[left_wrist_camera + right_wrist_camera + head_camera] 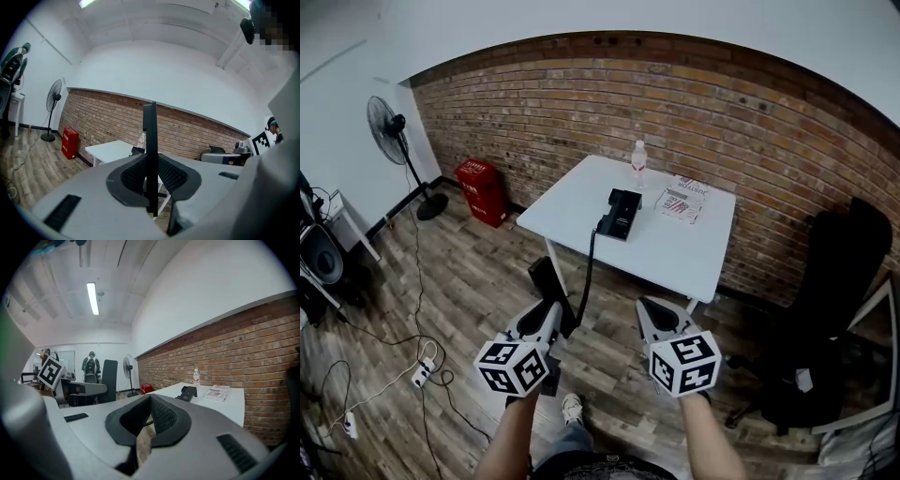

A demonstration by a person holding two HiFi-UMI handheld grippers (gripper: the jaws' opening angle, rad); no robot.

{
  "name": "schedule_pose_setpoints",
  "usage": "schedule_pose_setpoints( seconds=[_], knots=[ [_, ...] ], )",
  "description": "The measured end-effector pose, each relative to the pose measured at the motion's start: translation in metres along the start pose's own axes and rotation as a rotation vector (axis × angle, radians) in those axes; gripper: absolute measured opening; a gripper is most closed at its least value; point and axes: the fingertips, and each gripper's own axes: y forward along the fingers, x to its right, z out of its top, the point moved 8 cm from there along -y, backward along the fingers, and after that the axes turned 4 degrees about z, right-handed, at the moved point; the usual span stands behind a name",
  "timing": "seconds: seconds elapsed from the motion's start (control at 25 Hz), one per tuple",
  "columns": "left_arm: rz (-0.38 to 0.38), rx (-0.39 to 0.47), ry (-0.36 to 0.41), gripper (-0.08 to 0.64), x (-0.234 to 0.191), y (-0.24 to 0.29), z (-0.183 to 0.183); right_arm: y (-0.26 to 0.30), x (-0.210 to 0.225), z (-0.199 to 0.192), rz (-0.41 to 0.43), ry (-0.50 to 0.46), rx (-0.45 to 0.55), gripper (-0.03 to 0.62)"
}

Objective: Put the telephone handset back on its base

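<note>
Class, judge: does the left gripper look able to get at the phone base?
Probably yes, after a step forward. The left gripper, shut on the handset, is over the floor short of the table; the base sits by the near edge, only the cord between.

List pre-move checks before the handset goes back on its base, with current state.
1. Handset gripped: ok, the left gripper has its fingers closed on it.
2. Right gripper free: ok, shut on nothing.
3. Cord unsnagged: ok, it hangs freely from the base over the table edge.
4. Space around base: ok, bottle and booklet stand apart from it.
5. Cradle clear: cannot tell, too small.
6. Handset over base: not ok, it is short of the table.
</note>
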Motion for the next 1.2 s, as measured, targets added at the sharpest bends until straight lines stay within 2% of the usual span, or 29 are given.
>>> schedule_pose_setpoints(
  seconds=[0.64, 1.2],
  knots=[
    [-0.135, -0.066, -0.019, 0.072, -0.139, 0.147, 0.057, 0.171, 0.029, 0.038, -0.152, 0.025, -0.046, 0.002],
    [-0.260, -0.126, -0.038, 0.072, -0.202, 0.213, 0.066, 0.237, 0.034, 0.043, -0.263, 0.038, -0.072, 0.002]
  ],
)
